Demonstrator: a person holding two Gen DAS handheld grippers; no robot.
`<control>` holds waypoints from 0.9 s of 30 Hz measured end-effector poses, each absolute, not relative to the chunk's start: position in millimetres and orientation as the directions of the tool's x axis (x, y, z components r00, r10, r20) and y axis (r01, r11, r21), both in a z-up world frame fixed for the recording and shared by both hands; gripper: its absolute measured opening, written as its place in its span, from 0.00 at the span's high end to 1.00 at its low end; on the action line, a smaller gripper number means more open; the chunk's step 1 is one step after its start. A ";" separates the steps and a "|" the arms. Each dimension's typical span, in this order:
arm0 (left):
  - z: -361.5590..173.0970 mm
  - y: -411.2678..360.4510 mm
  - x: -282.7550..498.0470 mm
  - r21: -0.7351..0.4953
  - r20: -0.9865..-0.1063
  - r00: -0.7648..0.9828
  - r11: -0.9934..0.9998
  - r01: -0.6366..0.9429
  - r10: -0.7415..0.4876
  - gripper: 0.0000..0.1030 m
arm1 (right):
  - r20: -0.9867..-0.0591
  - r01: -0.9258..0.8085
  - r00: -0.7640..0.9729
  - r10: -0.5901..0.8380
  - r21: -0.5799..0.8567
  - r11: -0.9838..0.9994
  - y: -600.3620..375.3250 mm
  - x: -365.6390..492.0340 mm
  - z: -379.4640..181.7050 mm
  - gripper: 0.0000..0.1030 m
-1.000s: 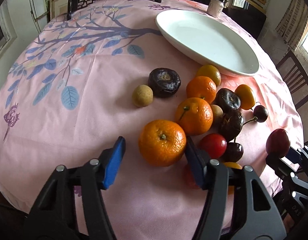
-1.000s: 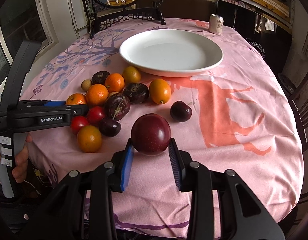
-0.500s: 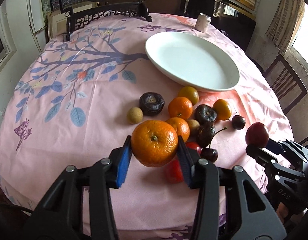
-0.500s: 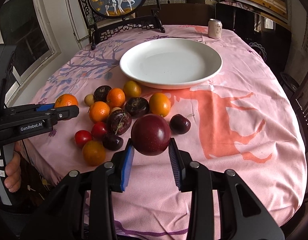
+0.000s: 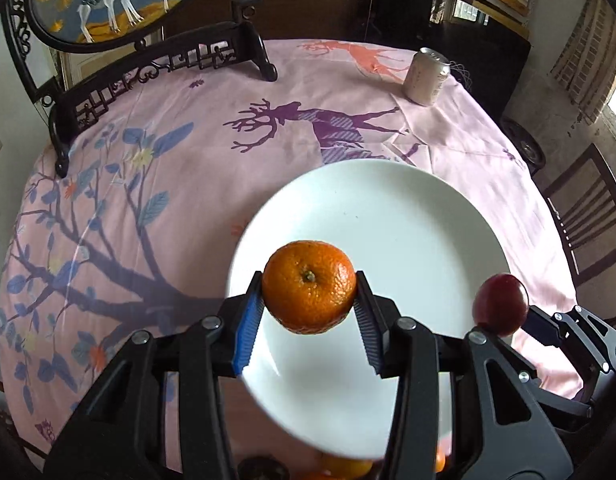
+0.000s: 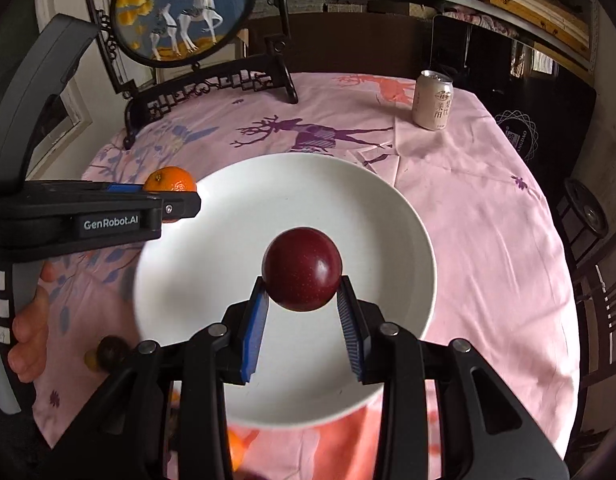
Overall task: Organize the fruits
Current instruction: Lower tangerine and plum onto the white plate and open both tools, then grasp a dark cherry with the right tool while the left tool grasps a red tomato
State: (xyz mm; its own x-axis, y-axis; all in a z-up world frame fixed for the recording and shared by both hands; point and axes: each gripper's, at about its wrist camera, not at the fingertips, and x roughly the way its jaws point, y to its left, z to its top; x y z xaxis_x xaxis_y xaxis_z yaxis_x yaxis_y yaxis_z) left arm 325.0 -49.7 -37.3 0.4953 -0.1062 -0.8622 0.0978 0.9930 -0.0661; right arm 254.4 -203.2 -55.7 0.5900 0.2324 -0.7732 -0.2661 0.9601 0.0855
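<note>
Hovering over the wide white ceramic plate (image 5: 427, 216), the left gripper (image 5: 309, 308) pinches a round orange mandarin (image 5: 309, 286) while the right gripper (image 6: 302, 300) clamps a dark red plum (image 6: 302, 269) between its blue pads

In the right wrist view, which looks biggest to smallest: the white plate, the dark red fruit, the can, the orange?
1. plate
2. dark red fruit, though it is nearest the camera, which flatters it
3. can and orange: unsure, since the orange is partly hidden
</note>
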 end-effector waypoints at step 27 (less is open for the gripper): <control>-53.7 19.5 101.0 -0.089 -0.784 0.609 0.992 0.085 -0.122 0.12 | -0.707 -0.195 0.690 0.157 0.028 0.980 -212.8 58.1 -48.0 0.06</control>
